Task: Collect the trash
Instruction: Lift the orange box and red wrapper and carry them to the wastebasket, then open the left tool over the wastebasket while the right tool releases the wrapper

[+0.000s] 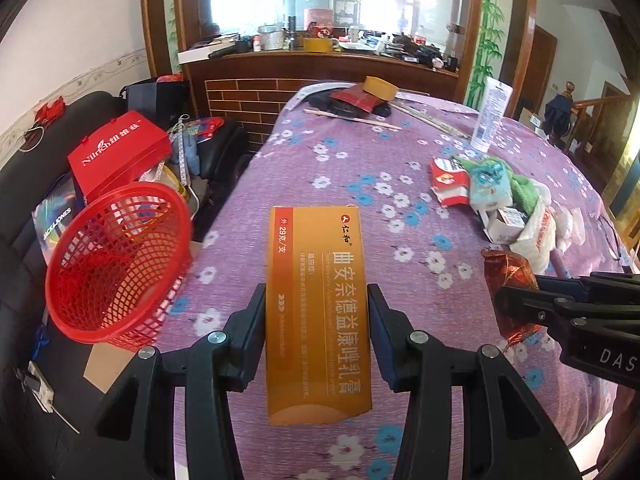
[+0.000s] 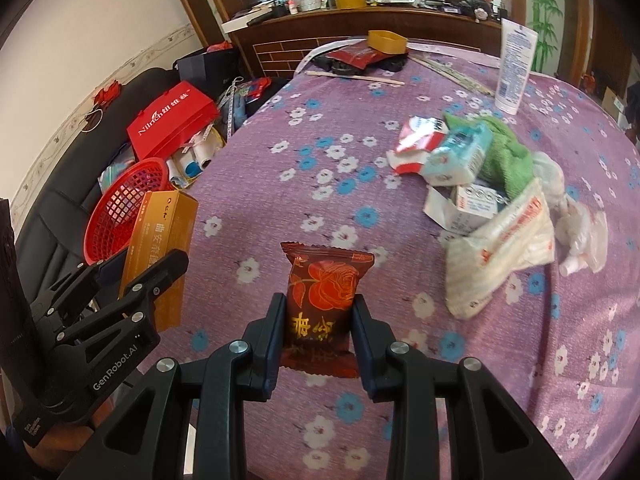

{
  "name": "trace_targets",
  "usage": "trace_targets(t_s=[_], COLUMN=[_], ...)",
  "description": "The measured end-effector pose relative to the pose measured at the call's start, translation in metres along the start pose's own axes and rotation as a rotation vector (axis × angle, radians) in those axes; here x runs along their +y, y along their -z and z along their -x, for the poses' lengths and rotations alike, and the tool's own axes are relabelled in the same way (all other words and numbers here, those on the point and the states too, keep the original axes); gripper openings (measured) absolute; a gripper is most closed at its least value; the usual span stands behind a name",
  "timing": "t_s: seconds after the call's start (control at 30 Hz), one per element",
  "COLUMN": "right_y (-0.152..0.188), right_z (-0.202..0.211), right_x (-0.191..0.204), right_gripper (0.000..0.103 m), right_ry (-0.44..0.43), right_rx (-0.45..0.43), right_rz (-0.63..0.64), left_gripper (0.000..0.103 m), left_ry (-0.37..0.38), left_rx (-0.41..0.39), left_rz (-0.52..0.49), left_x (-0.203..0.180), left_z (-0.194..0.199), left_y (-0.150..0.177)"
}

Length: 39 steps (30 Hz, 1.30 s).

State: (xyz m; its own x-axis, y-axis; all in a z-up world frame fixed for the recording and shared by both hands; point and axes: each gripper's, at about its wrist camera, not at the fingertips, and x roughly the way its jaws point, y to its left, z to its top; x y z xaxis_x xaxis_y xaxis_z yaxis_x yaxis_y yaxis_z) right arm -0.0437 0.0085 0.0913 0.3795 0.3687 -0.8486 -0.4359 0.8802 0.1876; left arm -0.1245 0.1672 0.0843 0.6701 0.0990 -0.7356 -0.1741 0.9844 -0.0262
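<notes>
Both black two-finger grippers are loaded: the left gripper (image 1: 316, 312) pinches a long orange cardboard medicine box (image 1: 316, 312) by its long sides, and the right gripper (image 2: 318, 320) squeezes a dark red rose-printed snack wrapper (image 2: 325, 300) across its middle. Each item hangs clear above the purple flowered tablecloth (image 1: 320, 168), probably so both can go in one trip to the red plastic mesh basket (image 1: 116, 260) just off the table's left edge. More litter, crumpled cartons and a white plastic bag (image 2: 500, 248), lies piled to the right.

White lotion tube (image 1: 490, 114) upright on purple floral cloth (image 1: 320, 152), tape roll (image 1: 380, 88) behind.
</notes>
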Motion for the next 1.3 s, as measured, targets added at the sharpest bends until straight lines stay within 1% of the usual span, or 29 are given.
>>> trace_targets(t_s=[0.2,0.3,0.43,0.5,0.6,0.73,0.87,0.97,1.03,1.07,1.17,1.23,1.3], right_y=[-0.016,-0.026,-0.044,-0.056,-0.073,-0.094,-0.112,-0.127,-0.136,-0.139,-0.14,-0.135,-0.124], right_z=[-0.01,-0.017,-0.028,-0.033,-0.043,-0.058,-0.077,-0.089,-0.092,-0.092,-0.082,-0.074,-0.066], right_x=[0.026,0.041,0.065,0.081,0.107,0.143,0.176,0.196,0.203,0.204,0.197,0.187,0.173], right_gripper=[0.035,0.035,0.035,0.035,0.035,0.035,0.035,0.036,0.049,0.059,0.061,0.061,0.061], right_ry=[-0.019,-0.038,-0.088,-0.111,-0.162,-0.236,-0.298,-0.323,-0.354,-0.353,-0.372,-0.355,-0.347], right_rx=[0.0,0.005,0.017,0.018,0.026,0.044,0.067,0.061,0.051,0.043,0.014,-0.001,-0.001], right_rz=[0.031,0.051,0.073,0.1,0.128,0.165,0.17,0.173,0.162,0.153,0.131,0.126,0.108], left_gripper=[0.046,0.046,0.046,0.046,0.046,0.046,0.046,0.047,0.066,0.067,0.067,0.067,0.067], left_ry=[-0.012,-0.016,-0.045,-0.08,-0.118,-0.139,-0.152,-0.139,-0.151,-0.162,-0.157,-0.152,-0.134], left_rx=[-0.016,-0.019,-0.016,-0.01,0.005,0.022,0.025,0.023,0.019,0.009,-0.001,-0.006,-0.008], left_rz=[0.037,0.081,0.164,0.215,0.252,0.292,0.292,0.291,0.299,0.308,0.315,0.31,0.288], left_x=[0.035,0.062,0.108,0.136,0.165,0.196,0.212,0.22,0.228,0.23,0.232,0.227,0.213], left_z=[0.011,0.017,0.019,0.018,0.013,0.007,0.001,-0.003,-0.003,-0.001,0.004,0.008,0.011], left_y=[-0.006,-0.013,-0.019,-0.02,-0.021,-0.021,-0.025,-0.029,-0.032,-0.032,-0.032,-0.03,-0.025])
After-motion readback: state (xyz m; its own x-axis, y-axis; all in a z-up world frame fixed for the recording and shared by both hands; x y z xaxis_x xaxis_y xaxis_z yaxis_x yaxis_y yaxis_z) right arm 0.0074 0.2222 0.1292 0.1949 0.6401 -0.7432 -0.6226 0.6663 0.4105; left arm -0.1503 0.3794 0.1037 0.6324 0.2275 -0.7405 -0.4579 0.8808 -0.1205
